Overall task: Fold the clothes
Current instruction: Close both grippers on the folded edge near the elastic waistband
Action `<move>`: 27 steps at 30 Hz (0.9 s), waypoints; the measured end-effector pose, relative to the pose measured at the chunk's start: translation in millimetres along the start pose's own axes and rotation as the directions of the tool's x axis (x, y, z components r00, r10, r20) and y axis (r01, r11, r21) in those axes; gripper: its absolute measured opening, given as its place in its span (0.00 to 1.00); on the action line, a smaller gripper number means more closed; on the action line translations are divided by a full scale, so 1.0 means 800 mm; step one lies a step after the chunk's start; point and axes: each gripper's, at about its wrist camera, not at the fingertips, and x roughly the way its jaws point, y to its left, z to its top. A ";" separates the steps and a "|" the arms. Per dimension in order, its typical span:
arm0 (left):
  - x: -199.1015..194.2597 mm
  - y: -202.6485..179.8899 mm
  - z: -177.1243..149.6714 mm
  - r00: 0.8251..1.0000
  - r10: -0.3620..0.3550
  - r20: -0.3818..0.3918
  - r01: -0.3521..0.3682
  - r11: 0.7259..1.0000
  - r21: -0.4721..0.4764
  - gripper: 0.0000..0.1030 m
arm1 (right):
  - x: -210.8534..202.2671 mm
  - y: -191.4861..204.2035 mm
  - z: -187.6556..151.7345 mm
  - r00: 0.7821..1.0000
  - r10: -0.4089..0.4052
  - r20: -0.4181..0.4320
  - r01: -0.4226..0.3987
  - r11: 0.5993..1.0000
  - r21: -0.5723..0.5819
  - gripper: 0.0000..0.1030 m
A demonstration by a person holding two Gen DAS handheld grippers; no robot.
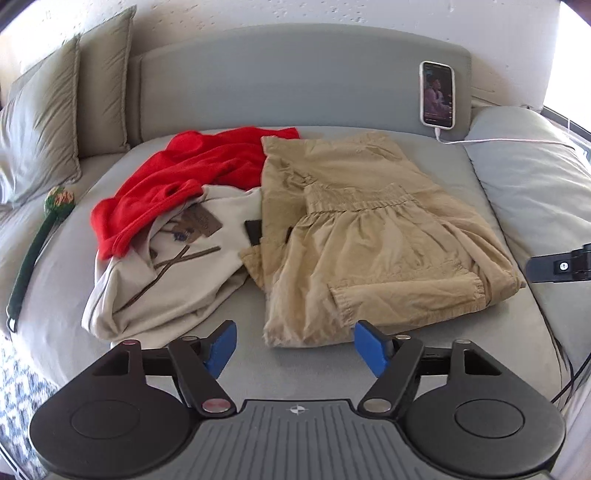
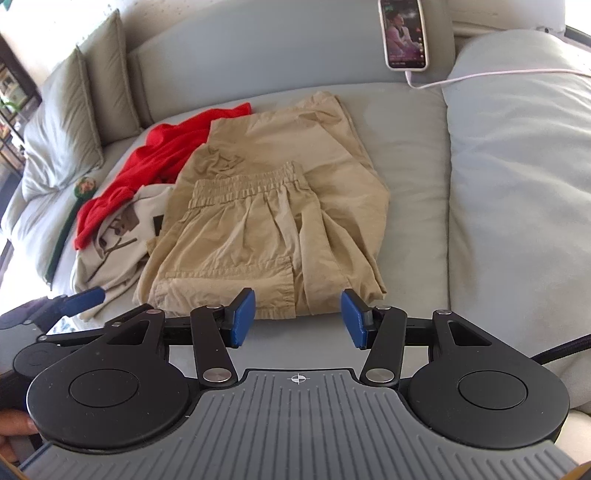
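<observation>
Grey sofa (image 1: 295, 85); cushions (image 1: 44, 122); white wall (image 1: 332, 14).

On the bed (image 1: 236, 332) the folded trousers (image 1: 369, 240) lie right of a crumpled pile (a fleece (image 1: 192, 173) overlapping a top (image 1: 177, 280)), pillows (image 1: 55, 114) and a long plush toy (image 1: 37, 240) farther left, a phone (image 1: 437, 94) propped against the headboard (image 1: 277, 81) behind.

Both wrist cameras look steeply down from close above the khaki trousers (image 1: 369, 236) (image 2: 273, 206), sharing them; the right one sits further right.
</observation>
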 end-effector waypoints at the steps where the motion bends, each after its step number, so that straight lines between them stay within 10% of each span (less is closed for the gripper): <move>1: 0.004 0.011 -0.001 1.000 -0.005 -0.017 0.004 1.000 -0.021 0.29 | 0.000 -0.005 0.000 1.000 -0.005 0.004 0.005 1.000 0.005 0.43; 4: 0.011 0.018 0.003 0.999 -0.052 -0.005 0.052 0.997 -0.048 0.19 | 0.005 -0.021 0.001 1.000 -0.017 0.010 0.016 1.000 0.015 0.26; 12: 0.049 -0.062 0.033 0.980 -0.188 0.068 0.173 0.969 0.179 0.21 | 0.052 0.016 0.018 0.998 0.045 0.048 -0.036 0.986 -0.164 0.29; 18: 0.086 -0.055 0.019 0.992 -0.099 -0.079 0.113 0.973 0.200 0.13 | 0.115 0.028 0.006 0.991 -0.128 -0.033 0.111 0.939 -0.327 0.27; 27: 0.033 -0.034 0.033 0.999 0.031 -0.020 -0.028 0.990 0.135 0.35 | 0.057 -0.003 0.022 0.999 -0.045 -0.020 0.040 0.977 -0.209 0.35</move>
